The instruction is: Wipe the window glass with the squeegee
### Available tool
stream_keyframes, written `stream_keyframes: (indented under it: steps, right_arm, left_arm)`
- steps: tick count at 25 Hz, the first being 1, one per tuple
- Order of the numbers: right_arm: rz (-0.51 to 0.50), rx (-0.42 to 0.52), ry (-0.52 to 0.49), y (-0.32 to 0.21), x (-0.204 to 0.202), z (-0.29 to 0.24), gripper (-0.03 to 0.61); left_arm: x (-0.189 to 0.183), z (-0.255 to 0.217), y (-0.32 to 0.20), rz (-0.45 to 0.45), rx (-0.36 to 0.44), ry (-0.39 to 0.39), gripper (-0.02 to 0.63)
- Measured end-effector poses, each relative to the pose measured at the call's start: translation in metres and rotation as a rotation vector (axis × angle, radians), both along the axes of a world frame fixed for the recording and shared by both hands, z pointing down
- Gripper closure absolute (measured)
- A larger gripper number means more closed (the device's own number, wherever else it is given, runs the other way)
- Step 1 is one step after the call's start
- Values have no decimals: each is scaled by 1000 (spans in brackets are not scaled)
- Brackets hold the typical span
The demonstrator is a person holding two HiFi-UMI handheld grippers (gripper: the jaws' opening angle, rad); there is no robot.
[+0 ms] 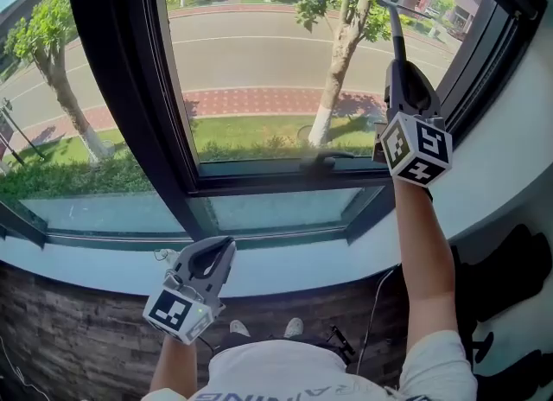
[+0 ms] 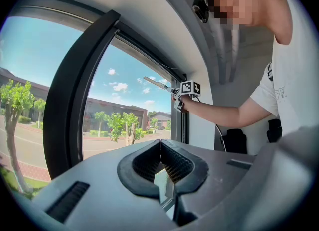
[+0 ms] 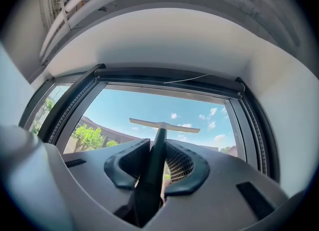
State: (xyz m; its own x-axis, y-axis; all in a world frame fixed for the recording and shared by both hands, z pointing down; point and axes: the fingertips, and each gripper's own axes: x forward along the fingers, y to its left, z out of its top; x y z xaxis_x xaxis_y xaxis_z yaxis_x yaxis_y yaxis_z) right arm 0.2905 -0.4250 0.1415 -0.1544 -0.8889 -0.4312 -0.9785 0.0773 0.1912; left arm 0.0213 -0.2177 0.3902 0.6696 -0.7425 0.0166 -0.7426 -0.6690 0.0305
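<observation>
The squeegee [image 1: 396,35] is clamped by its dark handle between the jaws of the raised right hand-held gripper [image 1: 400,69]. Its long axis is pointed up and away along the jaws toward the window glass [image 1: 259,71], with the blade set crosswise at the far end, high on the pane. The left hand-held gripper [image 1: 223,252] is held low over the white window sill [image 1: 294,265], its jaws brought together on nothing.

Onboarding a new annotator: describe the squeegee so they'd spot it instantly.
Find the big dark-framed window; at its right pane the raised right gripper clamps a thin dark handle. That's the squeegee: the only T-shaped tool, its handle topped by a narrow crossbar blade.
</observation>
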Motion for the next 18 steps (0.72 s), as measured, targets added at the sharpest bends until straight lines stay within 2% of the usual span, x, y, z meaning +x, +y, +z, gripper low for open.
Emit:
stream_keyframes:
  steps: [18]
  right_arm:
    - [-13,-155,24,10,13,92,479]
  left_arm:
    - [-1,4,0,-14,-29,-7,597]
